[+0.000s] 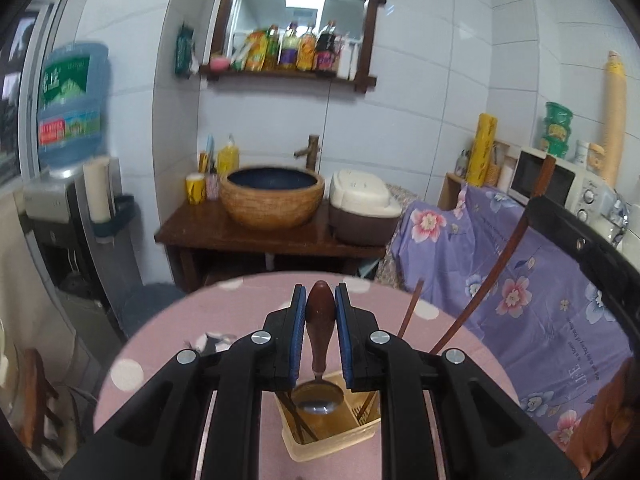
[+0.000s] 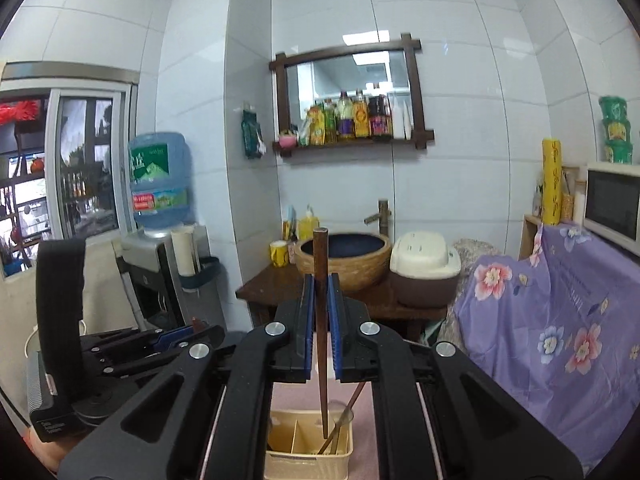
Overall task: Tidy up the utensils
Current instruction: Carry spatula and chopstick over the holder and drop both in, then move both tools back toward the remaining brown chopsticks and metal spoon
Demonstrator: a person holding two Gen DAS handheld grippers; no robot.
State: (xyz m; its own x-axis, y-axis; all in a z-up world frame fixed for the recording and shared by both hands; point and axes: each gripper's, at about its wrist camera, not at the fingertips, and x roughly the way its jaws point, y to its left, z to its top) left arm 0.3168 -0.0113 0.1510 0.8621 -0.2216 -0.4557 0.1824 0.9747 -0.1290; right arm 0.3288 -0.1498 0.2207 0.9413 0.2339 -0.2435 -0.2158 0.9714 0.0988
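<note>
My left gripper (image 1: 320, 300) is shut on the brown wooden handle of a spoon (image 1: 320, 316); its metal bowl hangs over the left compartment of a cream utensil holder (image 1: 332, 446) on the pink dotted table. Chopsticks (image 1: 296, 416) lean in that compartment. My right gripper (image 2: 319, 292) is shut on a dark wooden chopstick (image 2: 321, 312), held upright with its tip inside the right compartment of the holder (image 2: 308, 460), beside another chopstick (image 2: 344, 416). The right gripper's body (image 1: 580, 248) and its chopstick (image 1: 500, 272) show at the right of the left wrist view. The left gripper (image 2: 132, 348) shows at the left of the right wrist view.
The round pink table (image 1: 160, 340) carries the holder. Beyond it stand a wooden stand with a basin (image 1: 272, 196) and a rice cooker (image 1: 360, 204), a water dispenser (image 1: 72, 120) to the left, and a purple flowered cloth (image 1: 520, 272) under a microwave (image 1: 556, 180) to the right.
</note>
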